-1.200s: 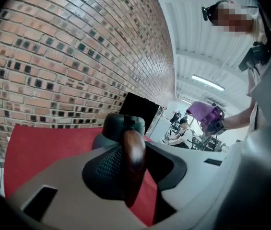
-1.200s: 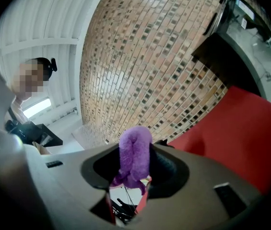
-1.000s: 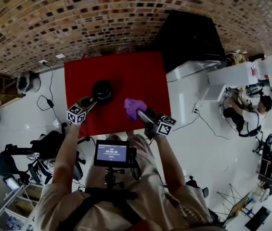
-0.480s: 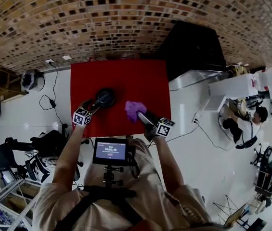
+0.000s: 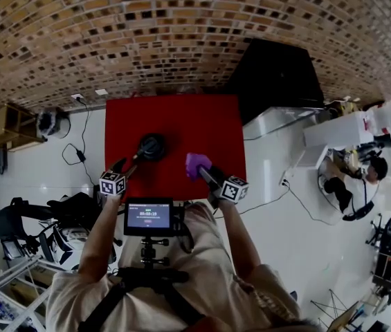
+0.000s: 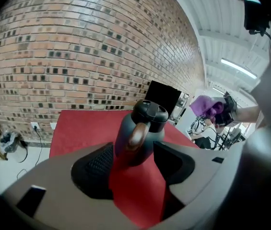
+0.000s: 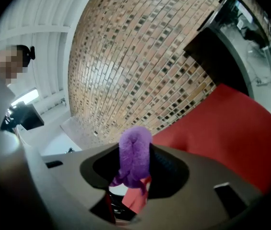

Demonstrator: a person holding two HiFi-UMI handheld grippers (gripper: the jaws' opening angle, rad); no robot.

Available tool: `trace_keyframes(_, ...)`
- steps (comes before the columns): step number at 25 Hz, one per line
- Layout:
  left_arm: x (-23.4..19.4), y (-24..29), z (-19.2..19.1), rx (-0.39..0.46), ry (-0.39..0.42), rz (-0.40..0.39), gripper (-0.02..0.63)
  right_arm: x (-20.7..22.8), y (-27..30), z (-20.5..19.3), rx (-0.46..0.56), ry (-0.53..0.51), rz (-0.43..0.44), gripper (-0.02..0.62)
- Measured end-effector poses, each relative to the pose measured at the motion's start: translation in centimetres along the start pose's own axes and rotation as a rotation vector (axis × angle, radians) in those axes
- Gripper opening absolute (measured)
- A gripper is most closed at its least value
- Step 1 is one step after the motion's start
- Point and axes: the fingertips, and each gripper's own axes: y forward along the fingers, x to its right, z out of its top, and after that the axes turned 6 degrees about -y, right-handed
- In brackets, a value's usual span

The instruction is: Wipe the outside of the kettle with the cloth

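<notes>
As my left gripper [image 6: 133, 164], jaws just opened wide, loosely straddles the black kettle [image 6: 147, 116] untouched, my right gripper [image 7: 134, 178] pinches the purple cloth [image 7: 135, 155] clear; wiping seems finished.

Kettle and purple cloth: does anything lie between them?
Nothing; the head view shows only bare red table between the kettle and the cloth.

Item count: one kettle [image 5: 151, 146], in line with the left gripper [image 5: 129, 163] jaws; one cloth [image 5: 196, 163], between the right gripper [image 5: 204, 171] jaws; one table [image 5: 209, 123]; two grippers in total.
</notes>
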Motion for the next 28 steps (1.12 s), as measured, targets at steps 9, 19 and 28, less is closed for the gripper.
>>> trace_keyframes(9, -0.1, -3.9, 1.0, 0.233, -0.248, 0.028, 0.262, 0.2, 0.8, 0.9, 0.013, 0.0, 0.03, 0.173)
trace_keyframes(19, 0.2, -5.8, -0.3, 0.249, -0.294, 0.017, 0.262, 0.0, 3.3, 1.3, -0.031, -0.031, 0.063, 0.173)
trace_keyframes(28, 1.0, -6.8, -1.3, 0.212, -0.282, 0.017, 0.262, 3.5, 5.7, -0.5, -0.109, -0.066, 0.023, 0.173)
